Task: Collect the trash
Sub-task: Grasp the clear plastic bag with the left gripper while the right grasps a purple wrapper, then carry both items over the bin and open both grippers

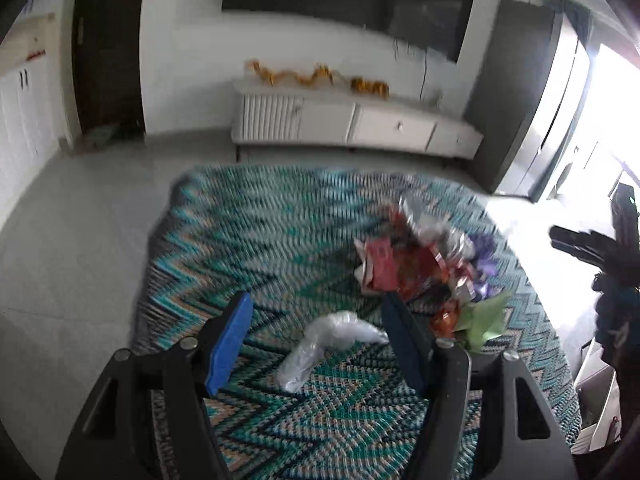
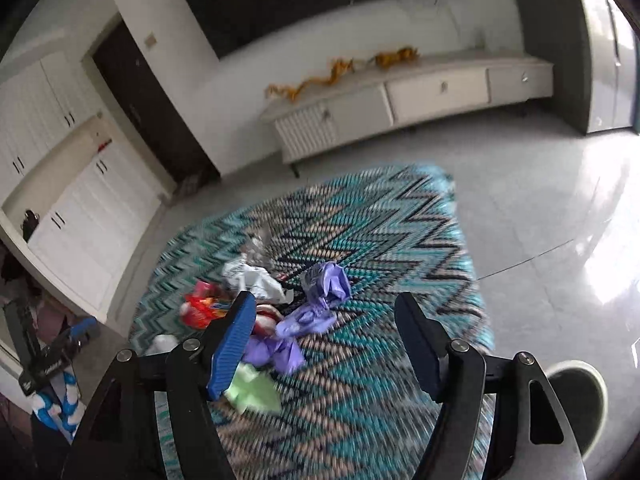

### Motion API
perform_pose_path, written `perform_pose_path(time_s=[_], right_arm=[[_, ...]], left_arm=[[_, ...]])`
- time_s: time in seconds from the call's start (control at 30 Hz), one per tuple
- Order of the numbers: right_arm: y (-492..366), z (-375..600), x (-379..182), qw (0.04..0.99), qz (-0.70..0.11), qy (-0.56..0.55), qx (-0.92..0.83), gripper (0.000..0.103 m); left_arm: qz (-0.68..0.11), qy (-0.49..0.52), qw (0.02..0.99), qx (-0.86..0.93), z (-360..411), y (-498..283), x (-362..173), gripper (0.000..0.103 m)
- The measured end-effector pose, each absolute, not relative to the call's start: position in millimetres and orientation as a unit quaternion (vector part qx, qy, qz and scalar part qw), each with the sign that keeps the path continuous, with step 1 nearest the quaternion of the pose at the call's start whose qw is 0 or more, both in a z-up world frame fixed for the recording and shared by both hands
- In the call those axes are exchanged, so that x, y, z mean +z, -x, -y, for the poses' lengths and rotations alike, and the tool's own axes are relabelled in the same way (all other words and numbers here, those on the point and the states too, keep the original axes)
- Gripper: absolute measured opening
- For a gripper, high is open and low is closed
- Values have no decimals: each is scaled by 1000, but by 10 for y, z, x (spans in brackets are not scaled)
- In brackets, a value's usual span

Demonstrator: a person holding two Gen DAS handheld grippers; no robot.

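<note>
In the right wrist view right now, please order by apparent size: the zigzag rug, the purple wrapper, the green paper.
1. zigzag rug, by far the largest.
2. purple wrapper, crumpled and spread out.
3. green paper, smallest, though it is partly hidden by the right gripper finger, so unsure.

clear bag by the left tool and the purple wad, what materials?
Clear bag: likely thin plastic film, glossy and see-through, crumpled with bright highlights. Purple wad: looks like soft plastic film or a thin glove, matte-satin with loose folds; blur leaves that open.
</note>
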State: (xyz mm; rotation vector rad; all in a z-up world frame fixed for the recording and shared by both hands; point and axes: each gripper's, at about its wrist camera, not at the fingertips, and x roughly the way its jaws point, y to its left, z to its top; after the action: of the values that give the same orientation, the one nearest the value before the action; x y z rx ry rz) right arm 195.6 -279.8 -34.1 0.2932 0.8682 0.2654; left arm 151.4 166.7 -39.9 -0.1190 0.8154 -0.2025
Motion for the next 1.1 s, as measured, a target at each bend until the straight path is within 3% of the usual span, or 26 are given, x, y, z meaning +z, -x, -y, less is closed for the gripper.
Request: perform_pose_path(time_s=[0.37, 0.4, 0.43, 0.5, 0.57, 0.7, 0.83, 1.1], right_arm=[[-2667, 2411, -1167, 866, -468, -117, 128, 72], [-2679, 2418, -1204, 866, -470, -117, 127, 69], [-2685, 2423, -1225, 866, -470, -115, 126, 57], [-2663, 2467, -1229, 869, -463, -119, 128, 42], [-2596, 2558, -1176, 872, -454, -130, 130, 40], [-2383, 2750, -996, 882, -429, -148, 128, 38], [-2091, 2873, -786, 888, -409, -159, 135, 38], [-1348, 3008, -323, 900, -374, -159, 160, 38]], left_arm=[[-439, 61, 889, -115, -1485, -1793, -921, 65], [-442, 61, 887, -116, -1470, -1811, -963, 65], [-445, 60, 886, -118, -1447, -1820, -991, 65], [-451, 59, 882, -123, -1393, -1820, -1059, 64], [-454, 61, 880, -125, -1366, -1813, -1105, 58], [-459, 70, 875, -135, -1335, -1759, -1138, 34], [-451, 57, 881, -132, -1269, -1624, -1074, 28], [-405, 54, 903, -130, -1210, -1197, -652, 26]])
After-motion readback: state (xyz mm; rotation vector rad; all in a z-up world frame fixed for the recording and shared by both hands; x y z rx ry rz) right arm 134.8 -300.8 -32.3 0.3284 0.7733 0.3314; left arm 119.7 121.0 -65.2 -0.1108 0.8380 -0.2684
